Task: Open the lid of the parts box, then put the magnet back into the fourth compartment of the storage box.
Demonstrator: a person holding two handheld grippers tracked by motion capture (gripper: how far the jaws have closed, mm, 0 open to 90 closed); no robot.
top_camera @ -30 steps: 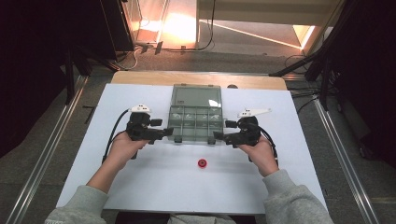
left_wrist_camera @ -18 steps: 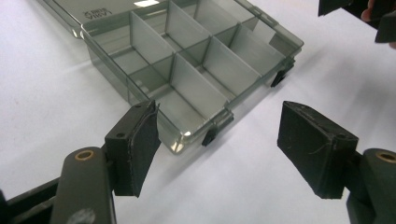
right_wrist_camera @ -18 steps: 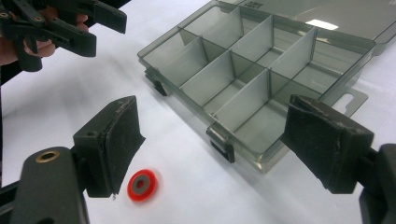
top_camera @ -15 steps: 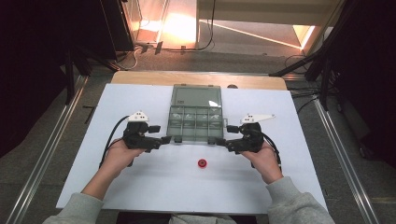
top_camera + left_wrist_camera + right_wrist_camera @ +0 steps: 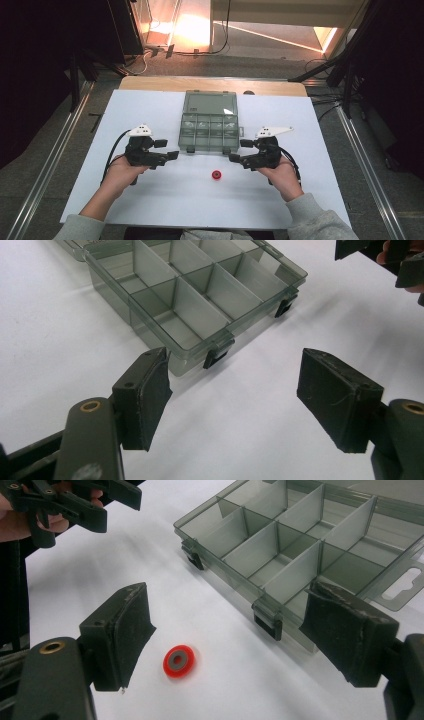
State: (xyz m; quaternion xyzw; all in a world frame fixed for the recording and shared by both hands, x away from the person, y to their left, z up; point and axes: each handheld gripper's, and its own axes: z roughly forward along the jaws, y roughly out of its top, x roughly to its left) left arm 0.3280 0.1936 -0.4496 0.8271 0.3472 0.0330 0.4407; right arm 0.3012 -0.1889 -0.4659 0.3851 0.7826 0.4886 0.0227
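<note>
Overhead, the white table carries a smoky clear plastic box with its lid folded back, flanked by the left gripper and right gripper, both spread wide and holding nothing. Closer up, the right gripper view shows the box's thin dividers, dark latches and hang tab, its compartments seemingly bare. Smallest, a flat red ring with a grey centre lies on the table between that gripper's worn jaws, just beside the box's front.

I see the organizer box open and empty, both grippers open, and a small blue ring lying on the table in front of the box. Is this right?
Not quite: the ring is red, not blue, as the right gripper view shows. The rest holds: the organizer box is open and empty, and the left gripper and right gripper are both open.
</note>
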